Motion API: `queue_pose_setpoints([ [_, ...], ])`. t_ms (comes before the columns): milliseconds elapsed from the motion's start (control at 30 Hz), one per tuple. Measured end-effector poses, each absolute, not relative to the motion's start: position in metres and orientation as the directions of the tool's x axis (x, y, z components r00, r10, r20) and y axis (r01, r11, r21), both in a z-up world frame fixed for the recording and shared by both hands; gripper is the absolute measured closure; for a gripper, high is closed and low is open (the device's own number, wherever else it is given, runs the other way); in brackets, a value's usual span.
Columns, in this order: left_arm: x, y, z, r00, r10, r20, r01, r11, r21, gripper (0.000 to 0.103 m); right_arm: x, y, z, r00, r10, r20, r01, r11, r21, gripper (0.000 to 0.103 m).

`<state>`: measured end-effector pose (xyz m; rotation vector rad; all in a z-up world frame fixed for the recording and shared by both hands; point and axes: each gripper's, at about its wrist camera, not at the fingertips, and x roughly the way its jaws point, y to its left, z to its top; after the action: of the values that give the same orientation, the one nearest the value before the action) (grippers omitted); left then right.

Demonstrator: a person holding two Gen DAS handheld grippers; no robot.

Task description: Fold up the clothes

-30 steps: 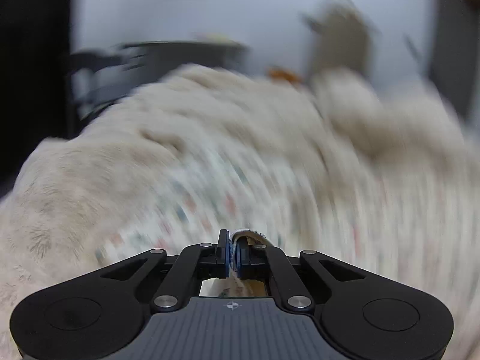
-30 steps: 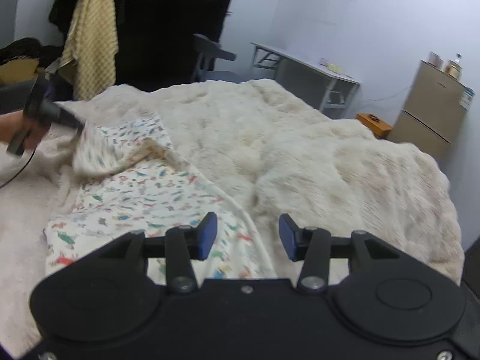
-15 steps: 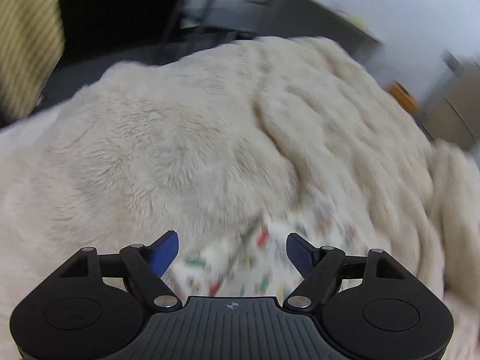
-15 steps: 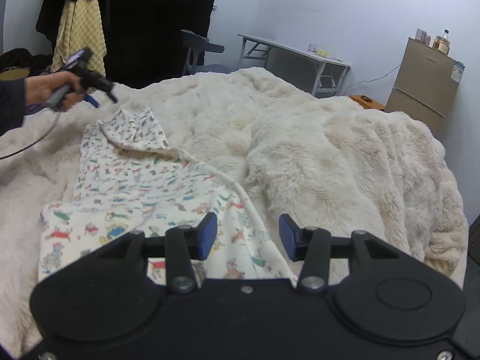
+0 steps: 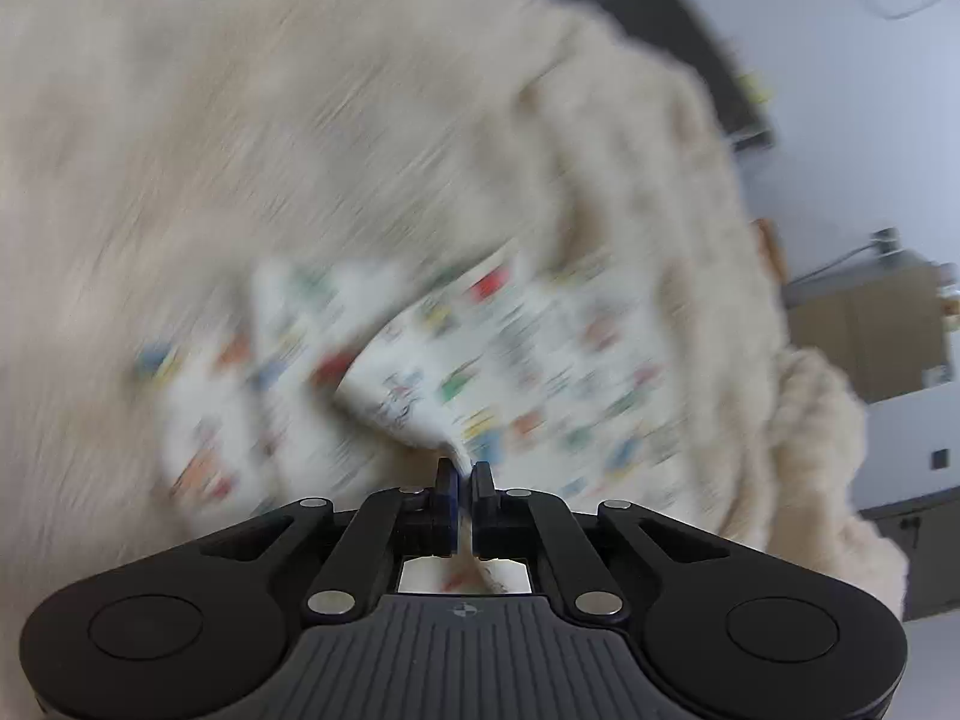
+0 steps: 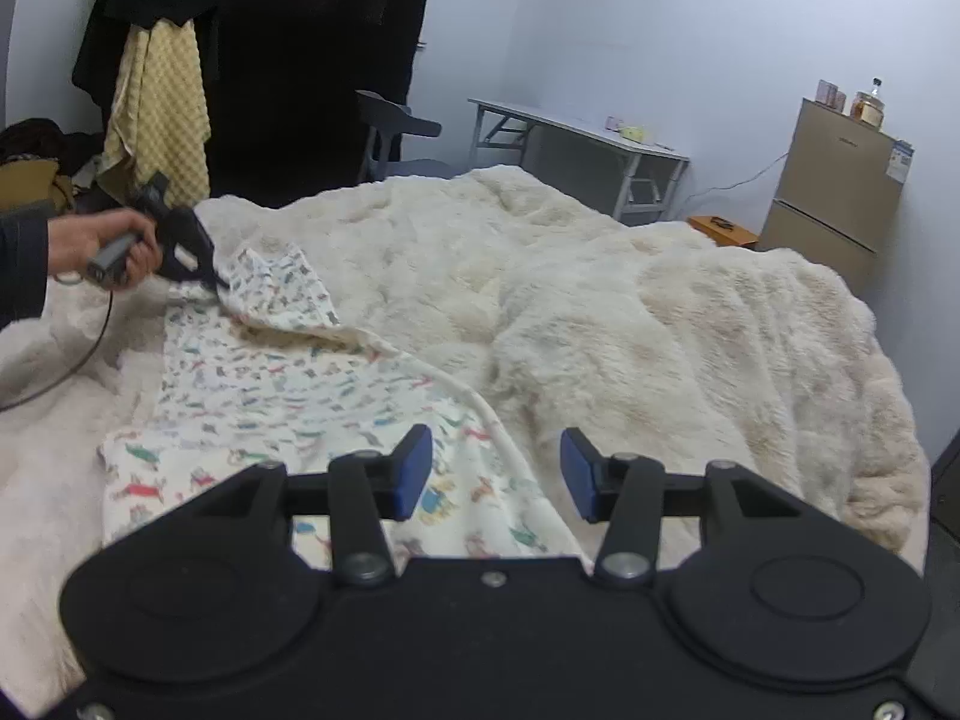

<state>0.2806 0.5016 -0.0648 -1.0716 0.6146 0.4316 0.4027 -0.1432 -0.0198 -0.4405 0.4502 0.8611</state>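
Note:
A white garment with small coloured animal prints lies spread on a fluffy cream blanket. My left gripper is shut on a corner of the garment; the left wrist view is blurred. In the right wrist view the left gripper sits at the garment's far left corner, which is lifted and folded over. My right gripper is open and empty, just above the garment's near right edge.
The blanket covers a bed, bunched up on the right. Behind it stand a grey chair, a white folding table, and a tan cabinet at the right. Dark clothes and a yellow towel hang at the back left.
My left gripper was open half a second ago and has now shut on the garment's far corner and lifted it. My right gripper stays open over the near edge.

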Motion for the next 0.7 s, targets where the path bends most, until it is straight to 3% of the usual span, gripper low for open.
queue_pose_setpoints([
  [67, 0.290, 0.507, -0.037, 0.830, 0.093, -0.550, -0.531, 0.435, -0.727, 0.095, 0.403, -0.145, -0.019, 0.582, 0.607, -0.541, -0.789, 0.583, -0.195, 0.057],
  [133, 0.299, 0.511, -0.013, 0.848, 0.166, -0.503, -0.515, 0.478, -0.711, 0.030, 0.403, -0.149, -0.017, 0.587, 0.610, -0.533, -0.784, 0.592, -0.187, 0.057],
  [167, 0.300, 0.511, -0.004, 0.846, 0.201, -0.494, -0.520, 0.520, -0.678, 0.024, 0.402, -0.151, -0.017, 0.587, 0.615, -0.527, -0.784, 0.594, -0.179, 0.057],
  [233, 0.299, 0.510, 0.006, 0.828, 0.245, -0.505, -0.545, 0.567, -0.618, 0.024, 0.398, -0.153, -0.017, 0.587, 0.622, -0.519, -0.785, 0.594, -0.176, 0.057],
  [367, 0.273, 0.510, -0.022, 0.736, 0.191, -0.650, -0.625, 0.562, -0.542, 0.025, 0.391, -0.161, -0.021, 0.585, 0.629, -0.512, -0.788, 0.591, -0.173, 0.056],
  [433, 0.257, 0.510, -0.051, 0.672, 0.155, -0.725, -0.666, 0.554, -0.499, 0.040, 0.388, -0.165, -0.024, 0.583, 0.628, -0.516, -0.788, 0.592, -0.169, 0.056],
  [500, 0.244, 0.508, -0.077, 0.632, 0.144, -0.762, -0.693, 0.545, -0.472, 0.043, 0.386, -0.168, -0.027, 0.581, 0.626, -0.520, -0.787, 0.594, -0.165, 0.056],
  [533, 0.239, 0.508, -0.085, 0.630, 0.145, -0.763, -0.699, 0.535, -0.475, 0.048, 0.385, -0.169, -0.027, 0.582, 0.625, -0.520, -0.786, 0.596, -0.163, 0.056],
  [600, 0.235, 0.510, -0.100, 0.647, 0.135, -0.750, -0.694, 0.513, -0.506, 0.049, 0.382, -0.172, -0.027, 0.584, 0.626, -0.517, -0.784, 0.600, -0.159, 0.056],
  [667, 0.237, 0.511, -0.111, 0.663, 0.126, -0.738, -0.686, 0.499, -0.530, 0.065, 0.378, -0.174, -0.025, 0.590, 0.626, -0.510, -0.780, 0.605, -0.160, 0.056],
  [700, 0.239, 0.510, -0.114, 0.653, 0.148, -0.742, -0.696, 0.503, -0.513, 0.091, 0.376, -0.176, -0.024, 0.594, 0.626, -0.505, -0.777, 0.608, -0.160, 0.056],
])
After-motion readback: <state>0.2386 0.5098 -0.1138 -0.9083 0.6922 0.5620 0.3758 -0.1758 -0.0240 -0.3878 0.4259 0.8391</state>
